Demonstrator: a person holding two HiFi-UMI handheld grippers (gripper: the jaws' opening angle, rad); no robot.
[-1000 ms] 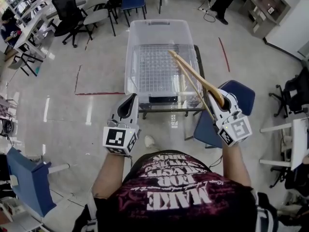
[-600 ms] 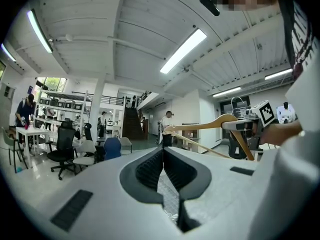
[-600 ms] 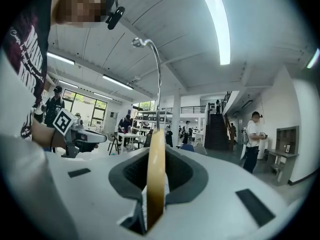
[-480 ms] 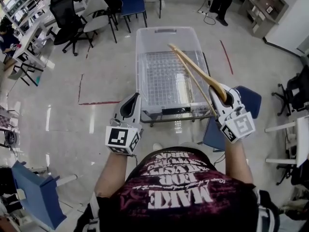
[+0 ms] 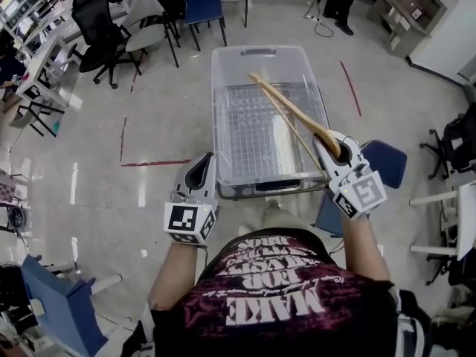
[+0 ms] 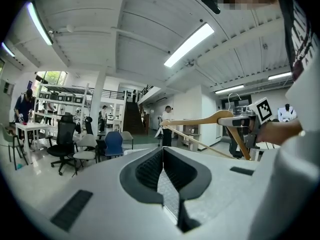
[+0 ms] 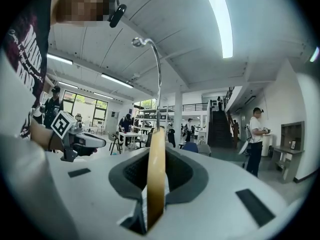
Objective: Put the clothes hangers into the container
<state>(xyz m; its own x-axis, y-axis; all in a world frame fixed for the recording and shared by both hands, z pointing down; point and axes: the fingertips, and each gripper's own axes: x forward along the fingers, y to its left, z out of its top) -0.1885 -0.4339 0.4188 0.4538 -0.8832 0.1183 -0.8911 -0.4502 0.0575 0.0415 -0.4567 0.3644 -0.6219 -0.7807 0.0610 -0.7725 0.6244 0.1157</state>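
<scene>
In the head view the wooden clothes hanger (image 5: 291, 110) loses its neck and hook behind the right hand-held gripper (image 5: 331, 149). In the right gripper view it shows only edge-on, so its arms cannot be told apart, and its lower part is sunk between the jaws. The surface (image 5: 239, 195) under the clear container (image 5: 223, 103) is mostly covered by it, with only the near rim showing. A blue chair (image 5: 387, 162) at 4 o'clock of the container sits partly behind that gripper. A person (image 5: 338, 2) at 1 o'clock is cut off by the top edge, and another blue chair (image 5: 63, 303) at 7 o'clock by the bottom edge.
</scene>
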